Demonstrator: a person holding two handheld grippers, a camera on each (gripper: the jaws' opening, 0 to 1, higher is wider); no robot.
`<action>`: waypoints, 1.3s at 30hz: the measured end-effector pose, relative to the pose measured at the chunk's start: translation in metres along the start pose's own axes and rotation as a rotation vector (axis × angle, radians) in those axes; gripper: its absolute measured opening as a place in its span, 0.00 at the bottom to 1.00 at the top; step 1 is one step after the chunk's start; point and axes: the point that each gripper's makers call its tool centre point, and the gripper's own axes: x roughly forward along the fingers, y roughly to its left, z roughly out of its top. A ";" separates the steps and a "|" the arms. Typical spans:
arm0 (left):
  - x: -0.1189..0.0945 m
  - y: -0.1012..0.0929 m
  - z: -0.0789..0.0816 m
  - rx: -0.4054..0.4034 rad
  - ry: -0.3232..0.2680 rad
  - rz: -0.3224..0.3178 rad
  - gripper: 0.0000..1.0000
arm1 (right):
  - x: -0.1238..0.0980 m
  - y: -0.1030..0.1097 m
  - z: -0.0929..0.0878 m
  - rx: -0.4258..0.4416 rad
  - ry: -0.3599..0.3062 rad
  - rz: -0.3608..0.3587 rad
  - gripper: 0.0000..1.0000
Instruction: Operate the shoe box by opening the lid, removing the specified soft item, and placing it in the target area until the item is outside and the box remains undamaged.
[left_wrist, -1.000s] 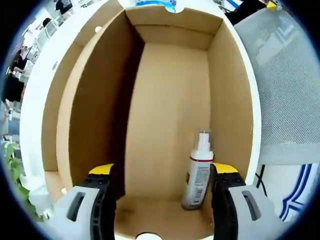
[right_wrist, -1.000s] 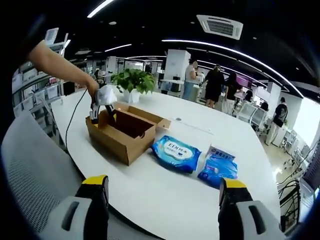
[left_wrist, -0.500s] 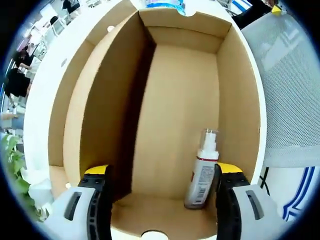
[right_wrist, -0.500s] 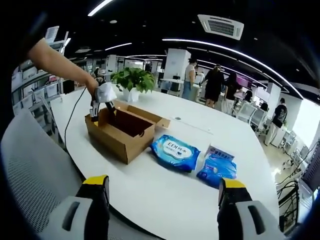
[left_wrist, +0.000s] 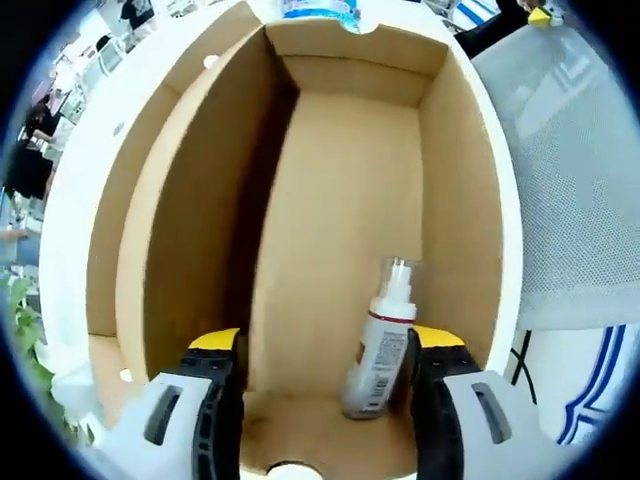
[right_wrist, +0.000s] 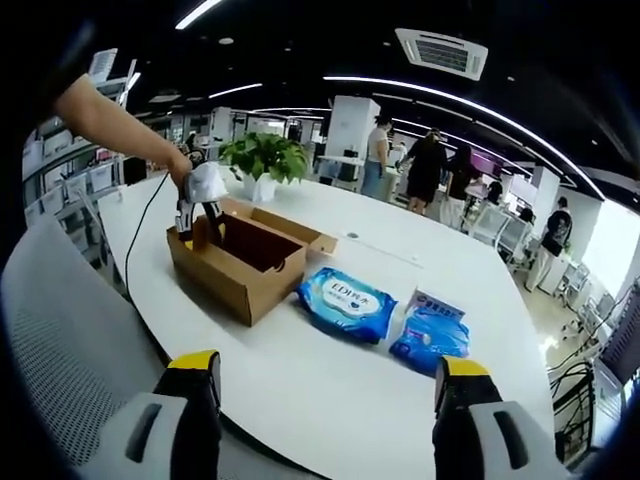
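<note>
Left claw (left_wrist: 315, 350) reaches down into the open box (left_wrist: 455, 150), jaws spread beside the bottle (left_wrist: 378, 340). Right claw (right_wrist: 320, 375) hovers open above the worktop (right_wrist: 330, 380).

Over the last second the left gripper (left_wrist: 326, 372) has sunk a little deeper into the open box (left_wrist: 340, 250), after easing back slightly half a second ago. In the left gripper view the bottle (left_wrist: 378, 340) now sits nearer the middle of the gap between the jaws, and its lower body touches or nearly touches the inner face of the right-hand jaw. In the right gripper view the left gripper (right_wrist: 200, 215) and the hand (right_wrist: 185, 172) on it are lower at the box's (right_wrist: 240, 262) far end than before. The gap between the jaws looks slightly narrower than before.
</note>
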 end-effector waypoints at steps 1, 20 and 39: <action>0.000 -0.001 0.000 0.003 0.000 -0.004 0.59 | 0.000 0.000 0.000 -0.001 0.000 -0.001 0.88; 0.005 -0.011 -0.017 0.149 0.083 -0.043 0.40 | 0.000 -0.002 -0.001 -0.020 0.007 -0.015 0.86; 0.018 -0.014 -0.033 0.116 0.148 -0.033 0.25 | 0.000 -0.001 0.000 -0.017 0.005 -0.011 0.85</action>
